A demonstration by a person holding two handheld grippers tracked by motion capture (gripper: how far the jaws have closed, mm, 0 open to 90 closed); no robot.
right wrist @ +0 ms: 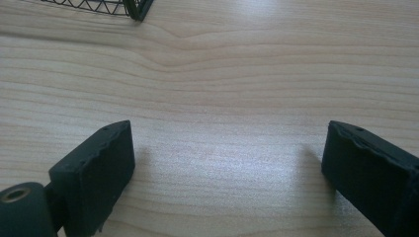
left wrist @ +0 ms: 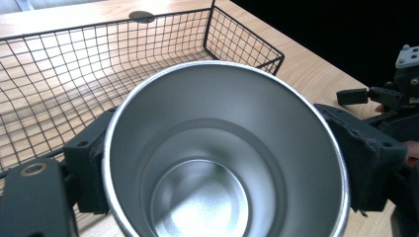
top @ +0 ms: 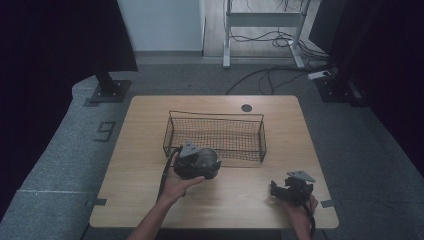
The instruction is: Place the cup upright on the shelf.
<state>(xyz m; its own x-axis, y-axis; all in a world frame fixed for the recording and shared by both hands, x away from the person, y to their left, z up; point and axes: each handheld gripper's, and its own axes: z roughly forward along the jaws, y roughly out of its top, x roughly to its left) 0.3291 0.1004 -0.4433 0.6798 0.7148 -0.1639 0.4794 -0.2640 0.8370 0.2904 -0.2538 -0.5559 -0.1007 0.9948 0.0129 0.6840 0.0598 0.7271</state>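
The left gripper point(top: 200, 162) holds a steel cup point(left wrist: 222, 163), its jaws pressed against the cup's two sides just under the rim. In the high view the cup sits at the table's point(top: 150, 150) centre, right against the near wall of the wire basket point(top: 215, 135), toward the basket's 7 o'clock corner. The cup looks empty, its mouth turned toward the gripper's camera. The right gripper point(top: 280, 190) rests low over the table at about 4 o'clock, jaws wide and holding nothing, with bare wood between them.

The likely aim is to get the cup into the basket. The main risk is the near wall: the cup seems to be level with or just below the top wire, so a forward push without a lift could catch the rim on it and shove the light basket away toward 12 o'clock. The smooth, tapering metal could also slip from the pads if the grip loosens while tilting. The right gripper is well apart, so it cannot steady the basket.
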